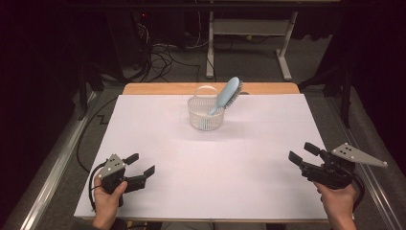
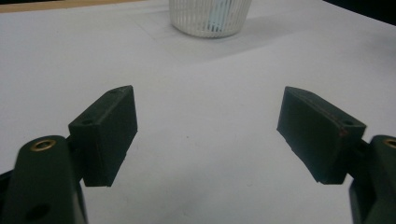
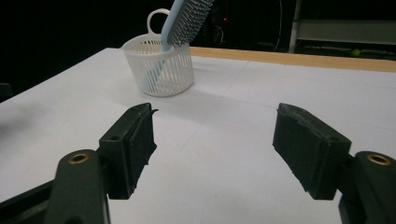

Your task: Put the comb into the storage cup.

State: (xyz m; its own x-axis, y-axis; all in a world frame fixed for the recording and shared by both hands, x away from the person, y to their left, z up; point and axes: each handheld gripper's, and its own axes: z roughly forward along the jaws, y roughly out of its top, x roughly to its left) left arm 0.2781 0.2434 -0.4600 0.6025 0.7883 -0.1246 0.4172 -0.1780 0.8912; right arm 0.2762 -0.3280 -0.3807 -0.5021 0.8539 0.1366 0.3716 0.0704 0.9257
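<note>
A light blue hairbrush (image 1: pixel 227 93) stands handle-down in a white basket (image 1: pixel 205 120) near the table's (image 1: pixel 268 158) far edge. The left gripper (image 1: pixel 142 164) and right gripper (image 1: pixel 301 152) rest empty, jaws spread, at the near corners; the placing looks finished.

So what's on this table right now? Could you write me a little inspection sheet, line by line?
Surface: white table top with a wooden edge at the far side; flat, no spills seen.
Job's things: a white slotted basket with a loop handle stands toward the far side; a light blue hairbrush stands in it handle down, its bristled head leaning out over the rim.
Clutter: nothing seen.
Grippers: left tongs and right tongs are open and empty, held at the near corners, well apart from the basket.
Cables: a black cable loops from the left tongs; more cables lie on the floor behind.
Surroundings: dark room, grey floor, white table frame beyond.
</note>
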